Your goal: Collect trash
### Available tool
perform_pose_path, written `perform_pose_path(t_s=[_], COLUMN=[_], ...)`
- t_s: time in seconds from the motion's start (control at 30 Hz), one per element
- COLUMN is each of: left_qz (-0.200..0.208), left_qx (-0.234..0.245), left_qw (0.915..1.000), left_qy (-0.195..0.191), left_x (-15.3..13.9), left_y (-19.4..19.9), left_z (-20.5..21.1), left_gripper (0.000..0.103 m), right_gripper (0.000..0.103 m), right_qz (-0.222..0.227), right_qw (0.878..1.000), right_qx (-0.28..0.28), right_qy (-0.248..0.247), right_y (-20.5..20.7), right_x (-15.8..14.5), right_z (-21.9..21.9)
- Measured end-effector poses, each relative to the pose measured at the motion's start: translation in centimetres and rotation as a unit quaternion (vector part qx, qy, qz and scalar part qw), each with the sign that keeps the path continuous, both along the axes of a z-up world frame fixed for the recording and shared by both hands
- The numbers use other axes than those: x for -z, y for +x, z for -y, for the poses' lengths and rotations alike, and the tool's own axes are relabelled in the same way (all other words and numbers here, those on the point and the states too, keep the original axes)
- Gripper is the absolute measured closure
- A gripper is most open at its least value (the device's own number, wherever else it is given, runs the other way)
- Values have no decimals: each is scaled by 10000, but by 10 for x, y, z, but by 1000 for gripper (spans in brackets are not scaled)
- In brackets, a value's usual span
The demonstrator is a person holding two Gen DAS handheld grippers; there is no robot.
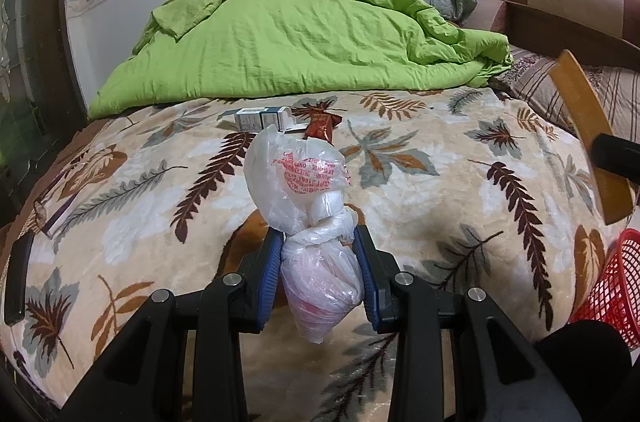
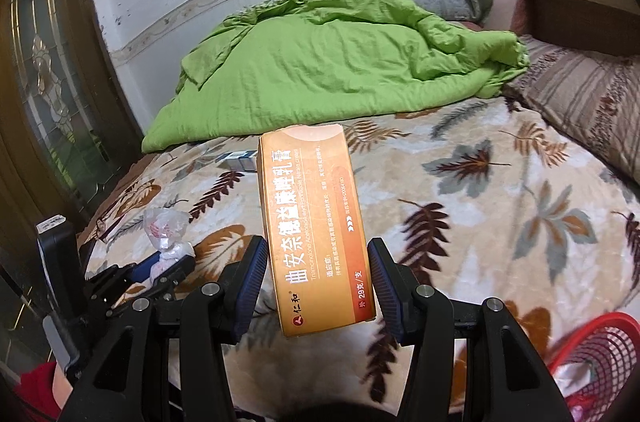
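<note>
Bed with leaf-print blanket (image 2: 500,182), green duvet behind. Left gripper (image 1: 318,272) pinching knotted plastic bag (image 1: 308,206); right gripper (image 2: 320,282) clamped on orange ointment box (image 2: 316,222). Red mesh basket (image 2: 600,354) low right. Best: keep both grips firm, carry over basket rim, release one at a time. Blue-white carton (image 1: 262,118), red wrapper (image 1: 320,126) left on blanket.

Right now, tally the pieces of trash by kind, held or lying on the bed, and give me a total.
Tied plastic bag, in the left gripper: 1
Cardboard boxes, orange box in the right gripper, white-and-blue box on the blanket: 2
Red wrapper on the blanket: 1
Total: 4
</note>
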State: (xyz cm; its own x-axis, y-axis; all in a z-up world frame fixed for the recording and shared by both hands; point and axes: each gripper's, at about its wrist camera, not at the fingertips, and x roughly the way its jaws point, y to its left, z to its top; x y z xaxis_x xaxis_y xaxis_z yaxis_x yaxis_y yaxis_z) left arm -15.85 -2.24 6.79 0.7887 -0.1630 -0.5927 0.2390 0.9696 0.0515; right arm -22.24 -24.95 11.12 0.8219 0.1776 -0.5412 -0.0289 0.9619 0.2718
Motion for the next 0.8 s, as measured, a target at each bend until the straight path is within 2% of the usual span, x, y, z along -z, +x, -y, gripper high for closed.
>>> perform_pose_path(t_s=[0.47,0.8], left_qz=[101,201], left_qx=[331,634], left_qw=[9994,9976], left_qy=[98,173], left_x=[-8,-18], left_y=[-8,-20], left_z=[23,52], left_gripper=[69,69], right_gripper=[47,47], right_qz=[-362,-470], right_qw=[9975,9953], right_qx=[592,802], right_qy=[147,262], right_y=[-35,-49], right_x=[14,21], right_z=[56,75])
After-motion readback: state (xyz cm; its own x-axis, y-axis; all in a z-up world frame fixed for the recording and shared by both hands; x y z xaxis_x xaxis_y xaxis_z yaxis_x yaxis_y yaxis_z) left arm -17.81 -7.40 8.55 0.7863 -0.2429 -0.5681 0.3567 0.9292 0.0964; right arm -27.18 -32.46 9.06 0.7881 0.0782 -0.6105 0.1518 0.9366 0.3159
